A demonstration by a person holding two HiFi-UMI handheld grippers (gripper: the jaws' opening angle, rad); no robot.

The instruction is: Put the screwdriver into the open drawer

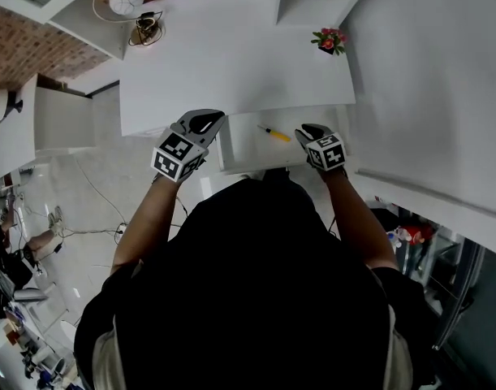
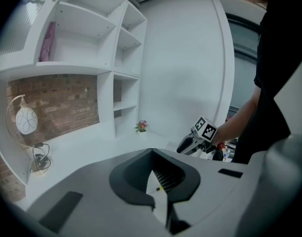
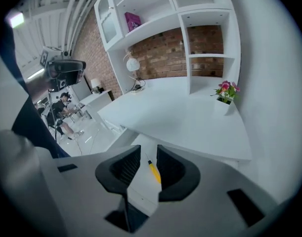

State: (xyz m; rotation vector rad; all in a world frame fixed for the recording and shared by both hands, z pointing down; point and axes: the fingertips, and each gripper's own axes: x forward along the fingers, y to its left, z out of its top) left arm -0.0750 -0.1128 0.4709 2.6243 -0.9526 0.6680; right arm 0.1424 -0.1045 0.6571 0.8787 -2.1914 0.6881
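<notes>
Screwdriver [image 1: 274,133] lies inside the open drawer [image 1: 246,154]; neither gripper holds it.

Its long axis runs diagonally across the drawer floor, with the yellow handle towards the right gripper [image 1: 309,131] and the shaft pointing away towards the worktop [image 1: 231,63]. The right fingers stand apart and empty, just beside the handle end, and this gripper is clearly the nearer. The left gripper [image 1: 205,122] hangs at the drawer's left edge, tips together on nothing. Placement judged complete; the right gripper need only back straight out.
</notes>
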